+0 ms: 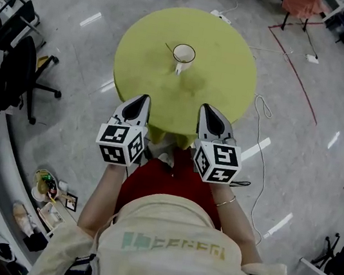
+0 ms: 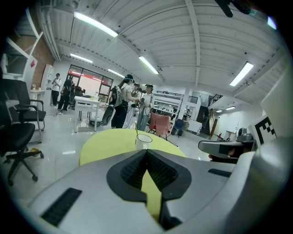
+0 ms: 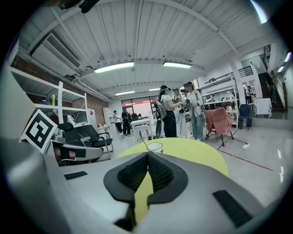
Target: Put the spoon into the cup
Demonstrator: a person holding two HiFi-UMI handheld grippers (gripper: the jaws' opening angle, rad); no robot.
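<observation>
A thin spoon (image 1: 169, 48) stands in the round white cup (image 1: 184, 54), far on the round yellow-green table (image 1: 221, 76). The left gripper (image 1: 143, 101) and right gripper (image 1: 207, 111) hover at its near edge, jaws together, empty

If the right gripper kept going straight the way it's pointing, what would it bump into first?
Most likely the white cup, nearly dead ahead on the yellow table; nothing shows in between, though depth is hard to judge.

a round yellow-green table (image 1: 223, 86) stands in the middle. black office chairs (image 1: 19, 69) sit at the left, small clutter (image 1: 45, 192) lies on the floor near left, and people (image 3: 167, 114) stand beyond the far side.
</observation>
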